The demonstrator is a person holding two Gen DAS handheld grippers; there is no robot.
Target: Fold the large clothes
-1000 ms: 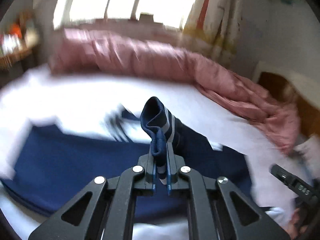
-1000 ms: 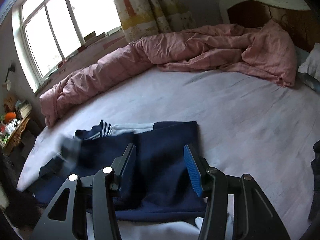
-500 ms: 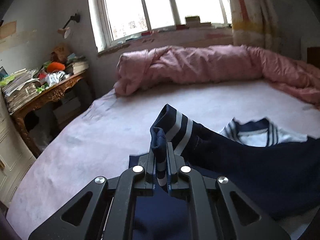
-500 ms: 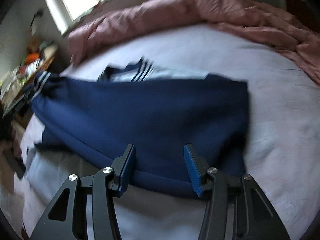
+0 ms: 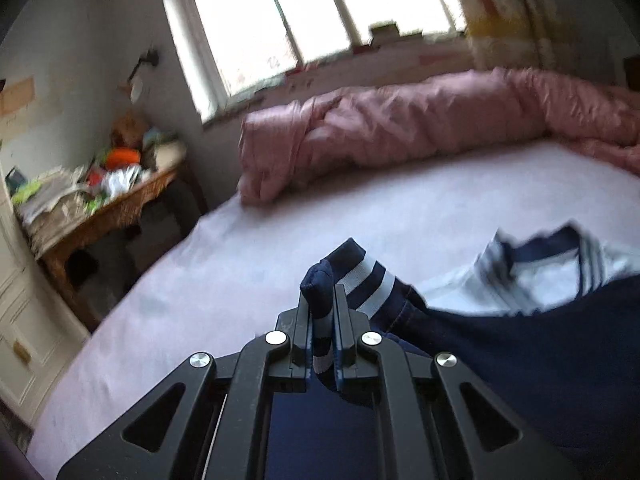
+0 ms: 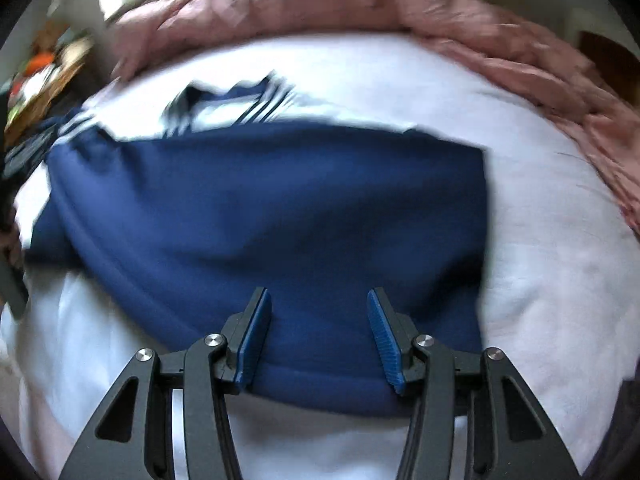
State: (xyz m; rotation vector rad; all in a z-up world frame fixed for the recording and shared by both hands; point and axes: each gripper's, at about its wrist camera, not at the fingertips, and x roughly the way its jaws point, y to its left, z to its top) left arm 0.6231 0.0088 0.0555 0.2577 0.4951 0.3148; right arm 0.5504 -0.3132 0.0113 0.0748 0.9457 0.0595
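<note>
Since a second ago, the left wrist view has swung from the right end of the bed to its left end, carrying the striped cuff along, and the right wrist view has tipped down over the garment.

A wide bed [image 5: 460, 200] with a pale sheet fills both views. A rumpled pink duvet [image 5: 400, 128] lies along its far edge under a bright window [image 5: 320, 12]. A navy sweatshirt [image 6: 280, 216] with a white, stripe-edged collar lies spread flat on the sheet; motion blur softens its edges, and its near hem is partly hidden behind the right gripper [image 6: 318, 336]. That gripper hangs over the hem with jaws apart, gripping nothing; whether its tips touch the cloth cannot be told.

The left gripper [image 5: 322, 324] is clamped on the sleeve cuff [image 5: 356, 276], navy with pale stripes, which bunches up above the fingertips. A cluttered wooden side table [image 5: 108, 204] stands left of the bed, its contents too blurred to make out.
</note>
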